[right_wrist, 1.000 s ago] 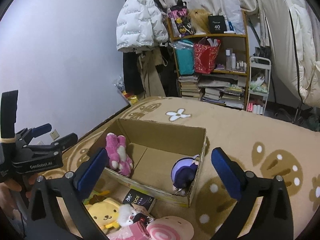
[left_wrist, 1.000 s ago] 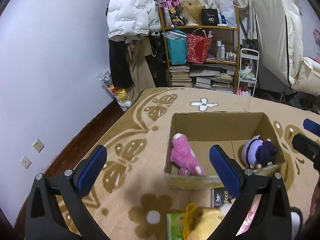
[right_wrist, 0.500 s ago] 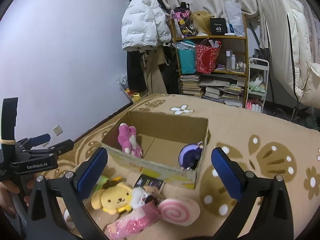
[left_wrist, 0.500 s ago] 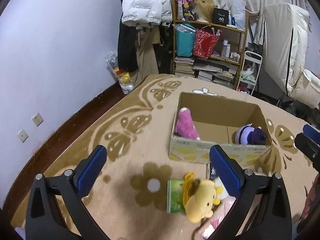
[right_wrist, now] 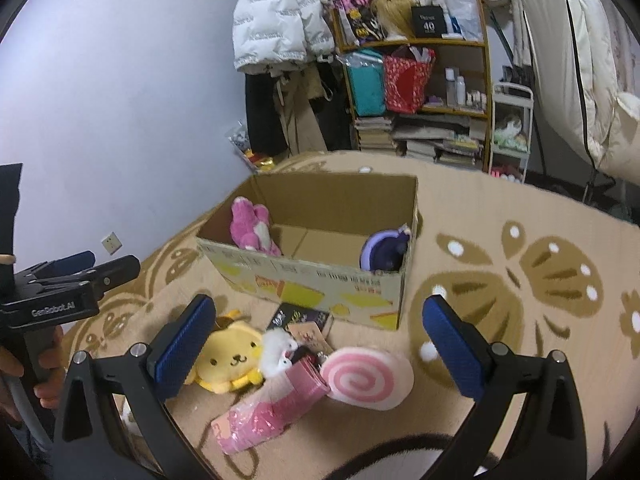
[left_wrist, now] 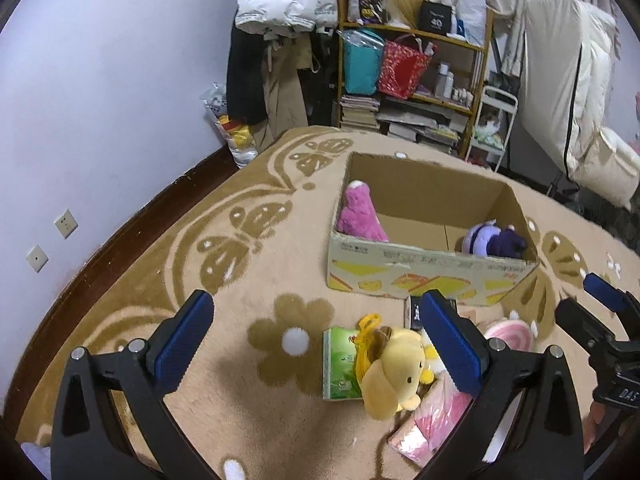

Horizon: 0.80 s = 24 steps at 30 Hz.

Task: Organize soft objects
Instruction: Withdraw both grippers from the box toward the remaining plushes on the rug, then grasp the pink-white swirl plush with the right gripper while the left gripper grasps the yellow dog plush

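Observation:
An open cardboard box [left_wrist: 432, 276] [right_wrist: 320, 280] stands on the carpet. It holds a pink plush [left_wrist: 360, 216] [right_wrist: 250, 226] at its left end and a purple plush [left_wrist: 494, 238] [right_wrist: 384, 250] at its right end. In front of the box lie a yellow dog plush [left_wrist: 390, 376] [right_wrist: 230, 354], a small white plush [right_wrist: 276, 350], a pink swirl cushion [right_wrist: 368, 376] [left_wrist: 510, 330] and a pink wrapped pack [right_wrist: 268, 412] [left_wrist: 432, 420]. My left gripper [left_wrist: 316, 344] is open and empty above them. My right gripper [right_wrist: 320, 348] is open and empty too.
A green packet [left_wrist: 340, 364] and a dark booklet [right_wrist: 298, 318] lie among the toys. A shelf [right_wrist: 416, 80] with bags and books, hanging coats [right_wrist: 280, 20] and a white duvet [right_wrist: 580, 60] line the back. The wall [left_wrist: 100, 100] is to the left.
Both grippers have pulled back and risen from the box. The toys in front of the box have come into full view. Both stay open and empty.

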Motion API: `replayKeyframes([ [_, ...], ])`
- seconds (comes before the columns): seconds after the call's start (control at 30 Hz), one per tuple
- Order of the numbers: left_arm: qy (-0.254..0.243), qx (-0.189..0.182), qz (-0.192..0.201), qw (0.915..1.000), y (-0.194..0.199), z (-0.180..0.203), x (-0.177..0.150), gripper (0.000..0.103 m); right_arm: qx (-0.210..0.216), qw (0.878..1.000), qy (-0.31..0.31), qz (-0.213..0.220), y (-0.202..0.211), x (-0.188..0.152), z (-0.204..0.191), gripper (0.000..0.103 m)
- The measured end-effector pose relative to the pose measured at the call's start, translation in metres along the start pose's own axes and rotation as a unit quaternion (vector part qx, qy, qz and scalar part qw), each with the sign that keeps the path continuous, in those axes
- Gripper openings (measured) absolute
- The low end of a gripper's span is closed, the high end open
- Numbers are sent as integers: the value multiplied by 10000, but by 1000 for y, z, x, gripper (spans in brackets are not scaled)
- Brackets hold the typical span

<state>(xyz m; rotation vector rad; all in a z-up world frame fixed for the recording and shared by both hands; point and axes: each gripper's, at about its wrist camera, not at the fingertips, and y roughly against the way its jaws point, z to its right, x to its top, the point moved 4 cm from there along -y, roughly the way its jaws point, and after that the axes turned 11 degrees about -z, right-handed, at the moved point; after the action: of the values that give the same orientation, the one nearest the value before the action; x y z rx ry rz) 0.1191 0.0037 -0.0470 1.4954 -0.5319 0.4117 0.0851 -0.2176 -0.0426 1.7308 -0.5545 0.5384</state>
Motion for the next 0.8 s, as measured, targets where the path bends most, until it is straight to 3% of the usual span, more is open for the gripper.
replayKeyframes([
  [0.23,-300,-19,-221,9993,-17,17,-8,102,185,9983,-459,-302,-26,-13,17,103],
  [0.5,-736,-20,-506,9960,-39,40,-17,102,116,9952,-664,-703,-54,-20,29,103],
  [0.8,-817,-90,-748,9938,-58,49,-20,102,289,9892,-963,-1064,-73,-25,39,103],
])
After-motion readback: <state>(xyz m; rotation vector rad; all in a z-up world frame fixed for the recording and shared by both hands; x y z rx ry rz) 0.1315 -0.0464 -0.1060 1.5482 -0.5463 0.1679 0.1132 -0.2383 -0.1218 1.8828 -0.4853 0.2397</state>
